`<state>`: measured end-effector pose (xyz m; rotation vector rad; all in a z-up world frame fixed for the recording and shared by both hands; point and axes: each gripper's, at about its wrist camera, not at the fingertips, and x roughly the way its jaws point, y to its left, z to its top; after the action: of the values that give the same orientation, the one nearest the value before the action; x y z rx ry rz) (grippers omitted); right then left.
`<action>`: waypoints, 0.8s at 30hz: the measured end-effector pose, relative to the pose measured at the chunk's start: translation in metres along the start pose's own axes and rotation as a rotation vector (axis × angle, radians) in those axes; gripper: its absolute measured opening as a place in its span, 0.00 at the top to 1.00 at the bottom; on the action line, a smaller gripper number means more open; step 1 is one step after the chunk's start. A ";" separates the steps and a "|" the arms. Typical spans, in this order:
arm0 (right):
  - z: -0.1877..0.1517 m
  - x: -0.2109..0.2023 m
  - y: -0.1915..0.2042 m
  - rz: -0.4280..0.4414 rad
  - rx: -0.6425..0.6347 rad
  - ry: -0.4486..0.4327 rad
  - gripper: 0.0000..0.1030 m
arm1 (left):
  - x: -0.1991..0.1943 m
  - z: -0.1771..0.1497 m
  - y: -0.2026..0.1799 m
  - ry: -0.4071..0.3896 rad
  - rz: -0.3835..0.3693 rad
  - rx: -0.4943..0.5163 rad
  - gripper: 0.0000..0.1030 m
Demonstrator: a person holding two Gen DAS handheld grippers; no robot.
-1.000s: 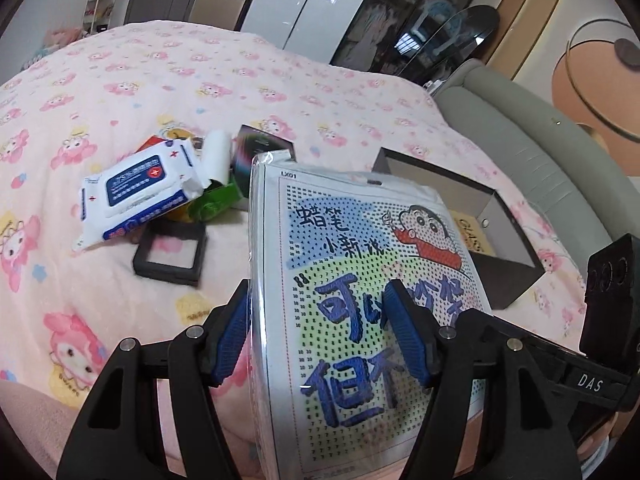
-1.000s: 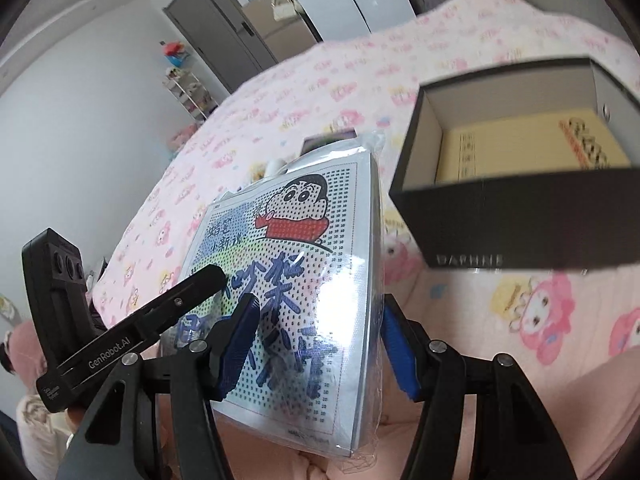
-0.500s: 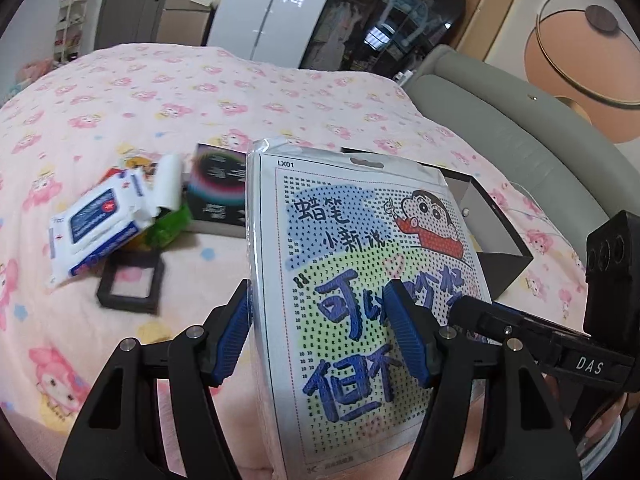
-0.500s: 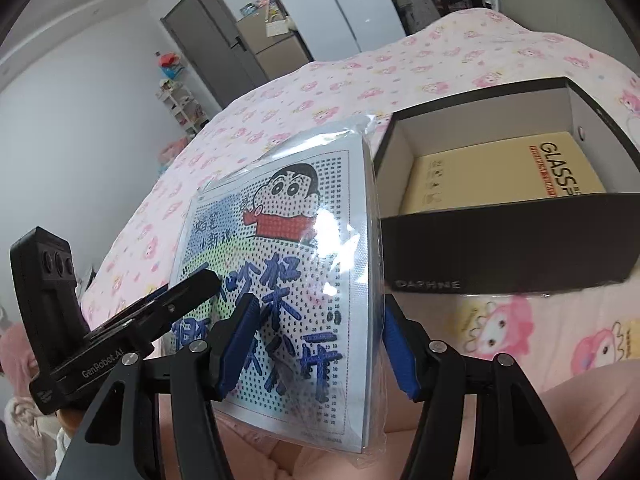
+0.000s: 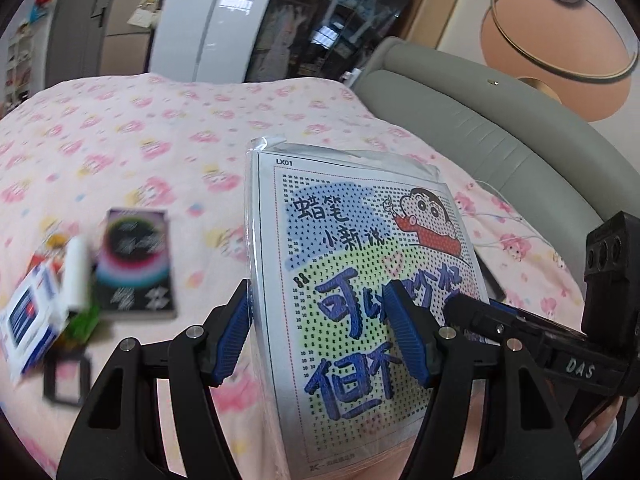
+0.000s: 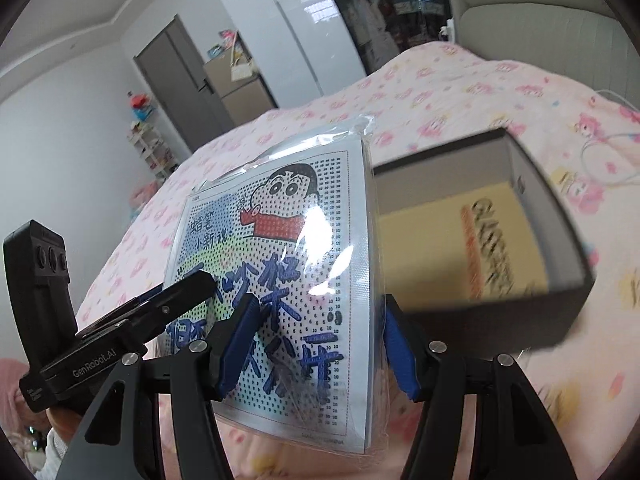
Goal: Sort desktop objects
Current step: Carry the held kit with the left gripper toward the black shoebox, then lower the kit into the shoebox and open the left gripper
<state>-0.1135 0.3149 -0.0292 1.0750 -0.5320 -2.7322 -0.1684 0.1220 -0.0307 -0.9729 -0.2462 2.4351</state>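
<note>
Both hand-held grippers carry a plastic-sleeved cartoon craft sheet [image 5: 360,300] above a bed [image 5: 140,140] with a pink patterned cover. The left hand-held gripper [image 5: 320,336] clamps the sheet's left edge between its blue pads, while the right hand-held gripper [image 6: 316,344] pinches the opposite edge, so the sheet hangs between the two, tilted up towards the cameras. Neither set of jaws is pressed together; each is spread only as wide as its hold on the sleeve needs.

In the right wrist view, an open dark box [image 6: 500,312] sits on the bed just beside and beyond the sheet, with a yellow package [image 6: 460,248] already lying flat inside. The sheet is not yet over the box's opening.

In the left wrist view, several things lie on the bed well to the left: a dark printed book or case [image 5: 136,264], a blue-and-white wipes pack [image 5: 28,312], a white tube [image 5: 76,276], something green [image 5: 84,320] beneath it, and a small black square frame [image 5: 66,376]. All are blurred.

Judging from this, the sorting is at an early stage: one item appears boxed, the sheet looks bound for the box, and the cluster on the left is left to sort.
</note>
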 end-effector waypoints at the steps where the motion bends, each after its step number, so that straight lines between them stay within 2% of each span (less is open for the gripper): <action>1: 0.008 0.002 -0.006 -0.018 0.017 -0.005 0.46 | 0.009 0.005 -0.003 0.011 -0.009 0.004 0.37; 5: 0.029 0.010 -0.026 -0.104 0.074 -0.029 0.46 | 0.042 0.017 -0.009 0.045 -0.028 -0.016 0.35; 10: 0.035 0.036 -0.044 -0.119 0.102 0.007 0.46 | 0.081 0.022 0.003 0.112 -0.042 -0.066 0.36; 14: 0.039 0.052 -0.046 -0.179 0.080 0.028 0.47 | 0.106 0.028 0.014 0.183 -0.071 -0.092 0.36; 18: 0.044 0.066 -0.047 -0.209 0.058 0.070 0.47 | 0.124 0.031 0.020 0.245 -0.053 -0.100 0.34; 24: 0.042 0.086 -0.059 -0.210 0.079 0.133 0.47 | 0.137 0.027 0.023 0.287 -0.005 -0.110 0.32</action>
<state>-0.2058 0.3570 -0.0776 1.3952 -0.5385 -2.8075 -0.2802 0.1733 -0.1004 -1.3516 -0.2824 2.2605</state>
